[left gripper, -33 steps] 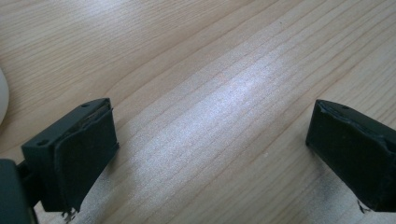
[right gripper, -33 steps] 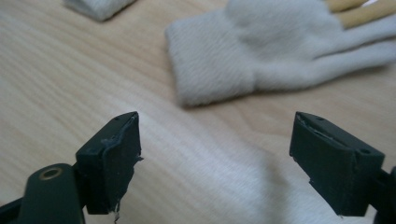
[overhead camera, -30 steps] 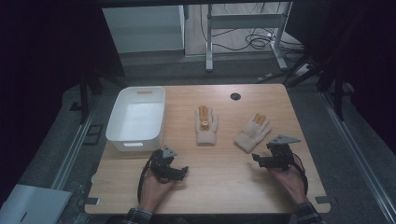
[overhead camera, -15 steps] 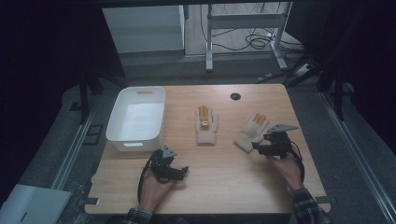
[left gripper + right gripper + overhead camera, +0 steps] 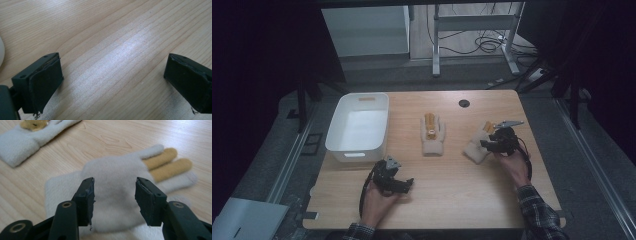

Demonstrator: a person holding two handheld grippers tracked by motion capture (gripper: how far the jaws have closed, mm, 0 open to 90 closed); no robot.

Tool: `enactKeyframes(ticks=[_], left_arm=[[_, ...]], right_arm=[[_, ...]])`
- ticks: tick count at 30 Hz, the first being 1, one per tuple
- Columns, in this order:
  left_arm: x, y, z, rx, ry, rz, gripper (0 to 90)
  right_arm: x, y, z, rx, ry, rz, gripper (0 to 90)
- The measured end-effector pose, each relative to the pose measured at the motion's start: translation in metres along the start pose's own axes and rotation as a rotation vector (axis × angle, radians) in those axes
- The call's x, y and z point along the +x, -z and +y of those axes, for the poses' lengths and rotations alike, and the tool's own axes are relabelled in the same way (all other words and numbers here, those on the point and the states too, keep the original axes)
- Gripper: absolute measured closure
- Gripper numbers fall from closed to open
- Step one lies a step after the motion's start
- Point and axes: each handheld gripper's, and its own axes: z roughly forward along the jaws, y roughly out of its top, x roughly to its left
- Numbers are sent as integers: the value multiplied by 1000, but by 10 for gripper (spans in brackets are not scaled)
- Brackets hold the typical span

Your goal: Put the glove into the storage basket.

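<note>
Two gloves on pale wooden table, dark room; both grippers' fingers spread, nothing pinched.

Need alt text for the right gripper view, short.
The right gripper's two black fingers, which have just been closing, straddle a cream glove with yellow fingertips lying flat on a wooden table. They are not yet pinching it. A second cream glove lies at upper left.
</note>
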Motion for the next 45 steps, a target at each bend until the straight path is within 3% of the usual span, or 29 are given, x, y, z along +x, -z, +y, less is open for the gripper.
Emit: enactKeyframes(ticks=[8,10,13,15,19,22,27,35,39,45], left_arm=[[0,0,0,-3,-4,-4,31],[0,0,0,-3,-4,-4,31],[0,0,0,-3,-4,-4,31],[0,0,0,-2,-6,-4,32],[-1,0,0,-3,-7,-3,31],[-1,0,0,-3,-6,-4,31],[-1,0,0,-3,-5,-4,31],[-1,1,0,-2,-5,-3,31],[-1,1,0,-2,-5,-4,31],[-1,1,0,-1,-5,-4,31]], right_arm=[[-1,-21,6,6,-36,-39,311],[-1,-26,6,9,-55,-38,295],[-1,-33,5,40,-43,-53,301],[0,-36,2,60,-31,-52,336],[2,-36,1,46,-11,-60,504],[1,-35,1,47,-11,-57,559],[0,-29,-1,53,3,-23,760],[-1,-16,1,38,22,-26,797],[-2,-7,4,22,15,-4,797],[7,10,10,21,48,51,796]])
